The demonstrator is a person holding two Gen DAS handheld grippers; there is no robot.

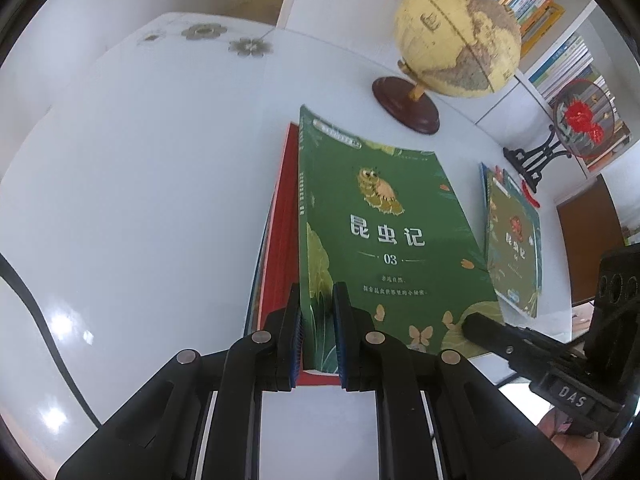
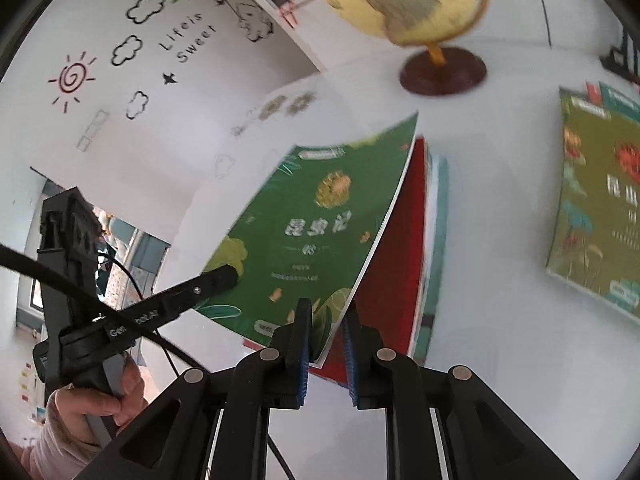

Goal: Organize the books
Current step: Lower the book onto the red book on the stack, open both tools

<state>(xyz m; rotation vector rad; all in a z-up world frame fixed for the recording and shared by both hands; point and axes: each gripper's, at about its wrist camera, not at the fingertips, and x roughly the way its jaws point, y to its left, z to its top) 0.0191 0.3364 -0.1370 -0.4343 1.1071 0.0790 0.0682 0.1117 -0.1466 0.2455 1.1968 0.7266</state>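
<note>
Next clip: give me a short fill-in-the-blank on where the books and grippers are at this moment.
1. Both grippers grip the green book numbered ___.
2. Under it lies a ___ book.
3. The globe stands on a dark ___ base.
4. The left gripper holds the book's ___ edge.

Missing: 03; red; round; near

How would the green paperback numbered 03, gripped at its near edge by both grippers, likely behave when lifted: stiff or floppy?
The green paperback looks thin with a soft cover, so it would probably sag. Its glossy cover may slip. It seems light.
</note>
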